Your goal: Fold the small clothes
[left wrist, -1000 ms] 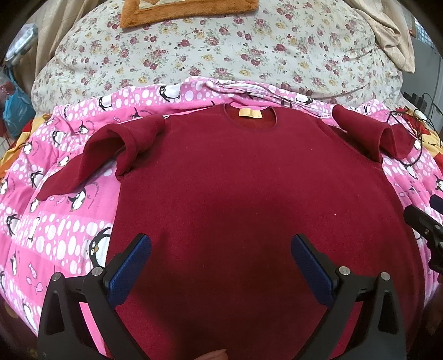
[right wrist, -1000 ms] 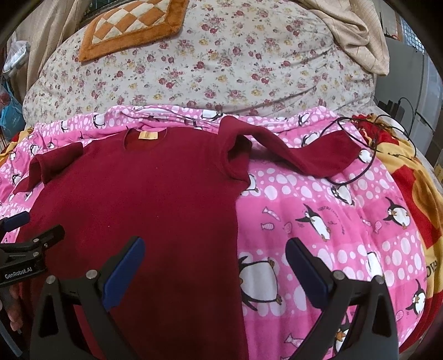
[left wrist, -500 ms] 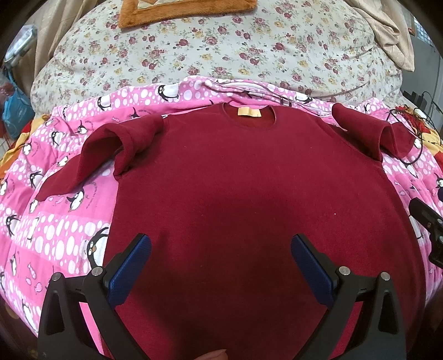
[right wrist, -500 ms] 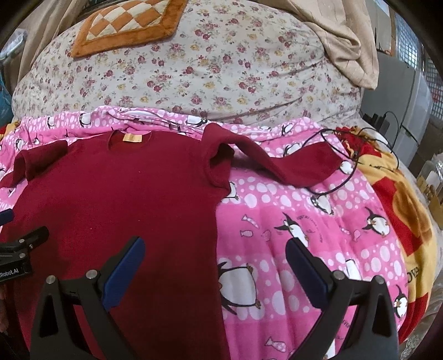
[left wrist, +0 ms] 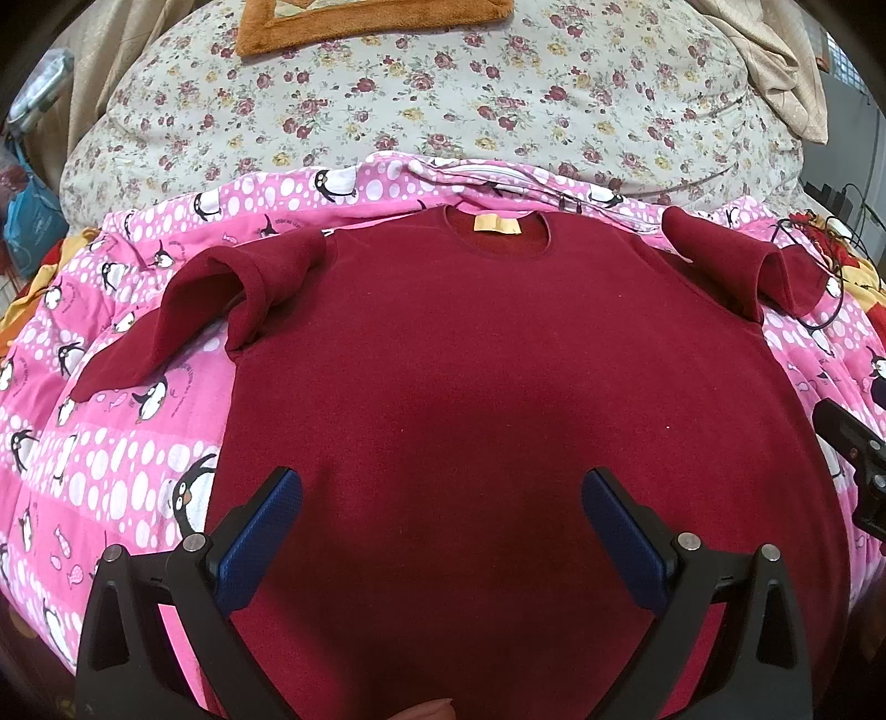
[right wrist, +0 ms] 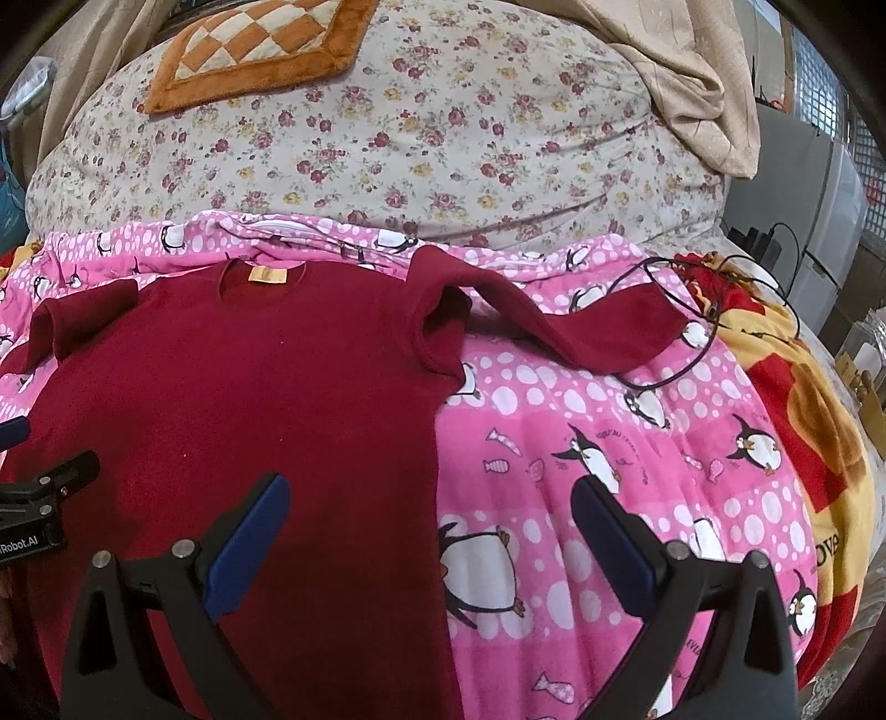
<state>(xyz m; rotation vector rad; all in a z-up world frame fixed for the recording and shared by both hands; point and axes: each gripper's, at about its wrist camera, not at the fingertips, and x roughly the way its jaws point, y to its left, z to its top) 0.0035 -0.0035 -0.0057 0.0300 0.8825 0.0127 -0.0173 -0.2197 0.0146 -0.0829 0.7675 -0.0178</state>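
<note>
A dark red long-sleeved sweater point(left wrist: 498, 399) lies flat, front up, on a pink penguin-print blanket point(left wrist: 111, 459) spread over a bed, its round neckline at 12 o'clock with a small yellow label point(left wrist: 496, 224) showing inside the collar. In the left wrist view the left claw point(left wrist: 441, 501) hangs above the lower middle of the sweater, its blue-padded fingers point(left wrist: 260, 540) spread wide apart and pinching nothing; whether the tips touch the cloth cannot be told. The sweater's left sleeve point(left wrist: 183, 310) is doubled back at the shoulder and trails toward 9 o'clock over the blanket, and the other sleeve point(left wrist: 742, 266) bunches at 2 o'clock. In the right wrist view the right claw point(right wrist: 430, 515) is also spread wide and empty, straddling the sweater's right side edge: one blue pad point(right wrist: 246, 545) is over the red cloth, the other over the pink blanket. From there the right sleeve point(right wrist: 581, 327) runs toward 2 o'clock, and a thin black cable point(right wrist: 692, 343) loops across its cuff. Beyond the blanket at 12 o'clock rises a floral quilt point(right wrist: 415, 144) with an orange checked cushion point(right wrist: 249, 50) resting on it. A yellow and red blanket point(right wrist: 797, 421) lies at 3 o'clock. Part of the left claw's black body shows at 9 o'clock of the right view.
</note>
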